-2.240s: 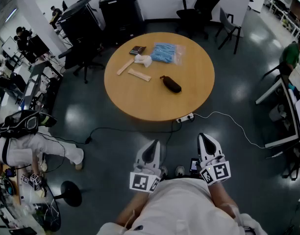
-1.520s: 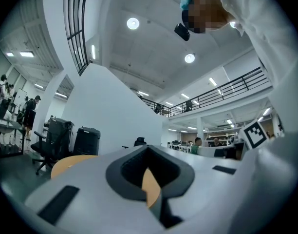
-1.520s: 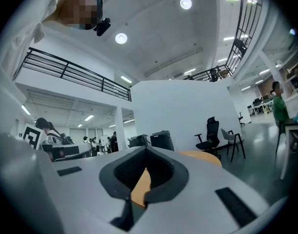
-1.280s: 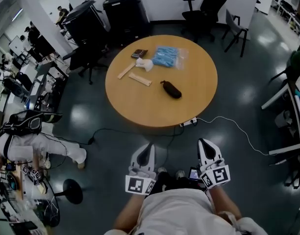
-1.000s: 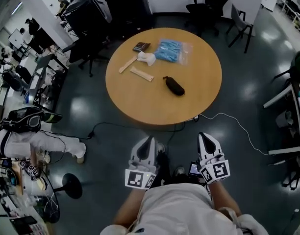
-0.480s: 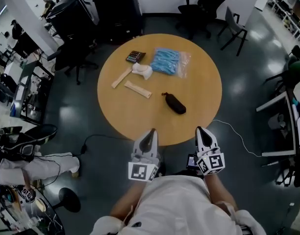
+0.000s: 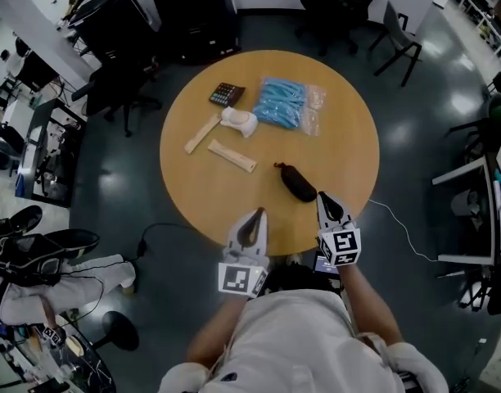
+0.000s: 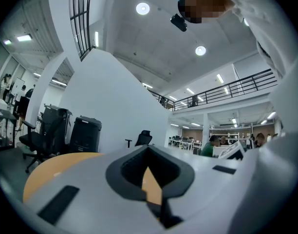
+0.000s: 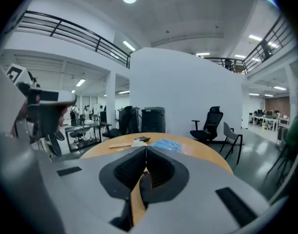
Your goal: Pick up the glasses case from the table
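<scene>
The glasses case (image 7: 297,182) is a dark, long pouch lying on the round wooden table (image 7: 201,188), right of its middle and towards the near edge. My right gripper (image 7: 323,196) is shut and empty, with its tip over the table's near rim, just right of the case's near end and apart from it. My left gripper (image 7: 255,214) is shut and empty too, at the near rim to the left of the case. In the right gripper view the closed jaws (image 9: 146,148) point across the tabletop (image 9: 197,152). The left gripper view shows closed jaws (image 8: 149,148) level with the table's edge.
At the table's far side lie a blue plastic packet (image 7: 286,105), a dark calculator (image 7: 225,95), a white object (image 7: 240,120) and two flat wooden sticks (image 7: 232,155). Office chairs (image 7: 124,88) and black bins (image 7: 193,11) stand behind. A white cable (image 7: 391,217) runs on the floor at the right.
The person has walked up to the table. Both grippers have gone forward from over the floor to the near rim, and the right one now sits beside the case.
</scene>
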Motion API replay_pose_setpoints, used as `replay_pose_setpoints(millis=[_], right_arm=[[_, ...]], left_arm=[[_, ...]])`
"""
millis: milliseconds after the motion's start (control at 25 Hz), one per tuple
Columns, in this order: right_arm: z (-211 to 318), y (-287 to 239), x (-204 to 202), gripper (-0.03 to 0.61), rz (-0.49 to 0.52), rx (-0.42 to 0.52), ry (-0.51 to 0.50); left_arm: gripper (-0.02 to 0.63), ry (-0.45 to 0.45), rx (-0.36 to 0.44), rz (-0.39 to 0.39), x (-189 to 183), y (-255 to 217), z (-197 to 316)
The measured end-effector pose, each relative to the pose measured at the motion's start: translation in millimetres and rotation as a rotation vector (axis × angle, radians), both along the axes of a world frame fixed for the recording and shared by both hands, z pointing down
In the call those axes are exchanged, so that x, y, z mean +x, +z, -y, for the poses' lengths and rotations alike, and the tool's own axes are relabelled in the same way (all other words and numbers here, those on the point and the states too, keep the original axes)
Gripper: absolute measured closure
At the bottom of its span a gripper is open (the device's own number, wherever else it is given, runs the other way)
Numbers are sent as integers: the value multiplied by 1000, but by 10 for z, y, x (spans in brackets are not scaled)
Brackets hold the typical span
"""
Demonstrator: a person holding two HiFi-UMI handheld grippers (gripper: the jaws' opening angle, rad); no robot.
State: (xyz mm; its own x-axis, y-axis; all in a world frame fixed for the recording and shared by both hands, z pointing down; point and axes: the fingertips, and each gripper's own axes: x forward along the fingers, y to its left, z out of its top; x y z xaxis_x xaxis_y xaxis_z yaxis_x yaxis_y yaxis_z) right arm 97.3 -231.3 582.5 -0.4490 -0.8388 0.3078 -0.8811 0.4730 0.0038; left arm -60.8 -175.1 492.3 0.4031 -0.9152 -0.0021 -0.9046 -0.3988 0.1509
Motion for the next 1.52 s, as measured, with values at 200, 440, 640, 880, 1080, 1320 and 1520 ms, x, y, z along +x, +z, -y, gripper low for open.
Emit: replay_pose_setpoints(millis=[200,440,640,880,1080,1320,1520], right_arm=[[415,787,-181,354,-64,-242,-101],[662,1712,-371,271,-263,-449,-199],[810,2227,-502,253,-424,-561,-291],[856,2541,-519,252,-550,-664,-352],[897,2545,-525,250,-580,-676,-376],[867,2081,-577,252,-471,-545,-344],[587,983,-703,252,-274,-289,-361]], left_arm=[[607,-28,-50,-4,-64,163,155],[607,-44,-106,1,-179,347,192],[606,-48,-149,4,-259,485,187],[607,-44,-158,29,-313,535,198],[607,-52,-148,22,-321,509,226],[607,-45,-123,31,-336,414,158],[606,-41,-103,24,-327,260,76]])
